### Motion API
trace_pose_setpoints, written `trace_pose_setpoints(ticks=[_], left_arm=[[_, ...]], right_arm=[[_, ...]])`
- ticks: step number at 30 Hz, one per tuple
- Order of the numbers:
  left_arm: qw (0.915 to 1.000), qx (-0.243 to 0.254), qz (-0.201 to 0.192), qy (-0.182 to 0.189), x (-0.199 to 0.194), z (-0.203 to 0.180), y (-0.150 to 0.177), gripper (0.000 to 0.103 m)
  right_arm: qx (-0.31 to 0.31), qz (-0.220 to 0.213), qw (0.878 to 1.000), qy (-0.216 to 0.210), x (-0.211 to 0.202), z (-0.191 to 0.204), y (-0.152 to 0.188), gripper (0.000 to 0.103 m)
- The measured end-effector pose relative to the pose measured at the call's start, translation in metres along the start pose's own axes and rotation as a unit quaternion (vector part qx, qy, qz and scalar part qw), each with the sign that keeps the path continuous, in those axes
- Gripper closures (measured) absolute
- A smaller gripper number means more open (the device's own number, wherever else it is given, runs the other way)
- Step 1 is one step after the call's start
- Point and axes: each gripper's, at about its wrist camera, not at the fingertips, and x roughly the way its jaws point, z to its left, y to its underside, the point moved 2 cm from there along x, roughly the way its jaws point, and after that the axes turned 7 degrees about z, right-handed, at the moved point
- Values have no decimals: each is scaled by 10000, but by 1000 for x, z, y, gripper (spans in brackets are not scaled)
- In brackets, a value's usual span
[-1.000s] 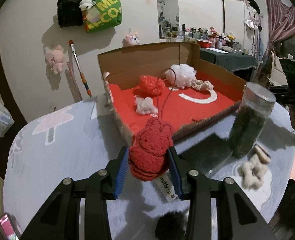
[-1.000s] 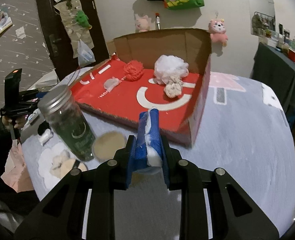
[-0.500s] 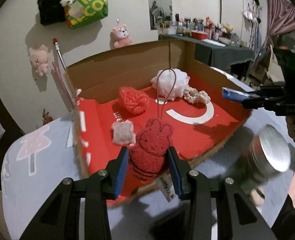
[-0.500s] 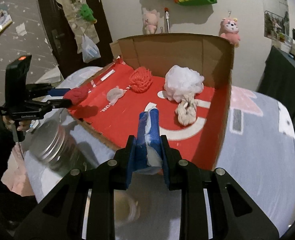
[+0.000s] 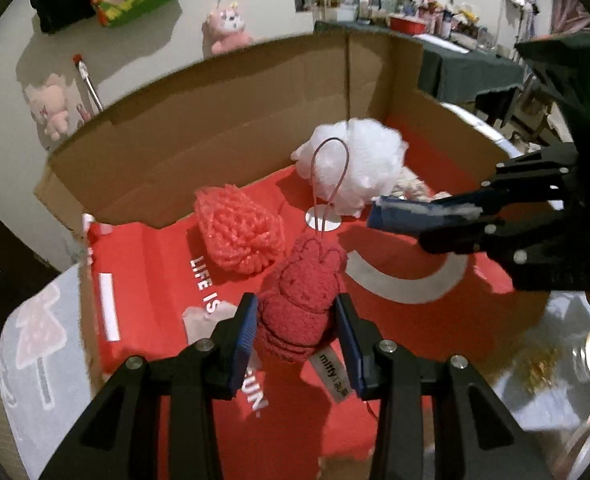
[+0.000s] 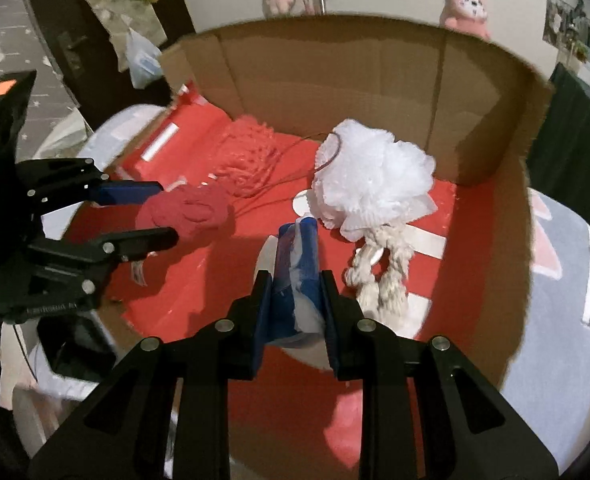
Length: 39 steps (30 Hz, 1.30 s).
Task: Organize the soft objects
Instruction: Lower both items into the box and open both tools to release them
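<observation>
Here, left gripper (image 5: 298, 334) clamps dark red plush bunny (image 5: 301, 300) above red floor of cardboard box (image 5: 215, 120); right gripper (image 6: 295, 292) pinches thin white scrap (image 6: 305, 304) over same box, beside white mesh pouf (image 6: 371, 180), coral pouf (image 5: 237, 236), rope toy (image 6: 379, 268)
</observation>
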Motion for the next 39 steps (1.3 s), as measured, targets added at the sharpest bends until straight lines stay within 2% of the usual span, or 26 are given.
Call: trace_pose_setpoints(ticks=[5,11,26,39], left_arm=[[9997,20,224,-69,22,1,-8,61],[9992,-60,387,-49,29,6,-13,61],[9989,-106,454,-23,34,6,-18,59],[9986,-111,512,-19,37,5,-20,56]], right_arm=[[95,277,9996,-36,20,-3,-13,80],[118,612,9981,35,37,-4,-19,80],[81,825,9962,265,53,6,-25,79],[0,846,9958,350,58,10,-28,79]])
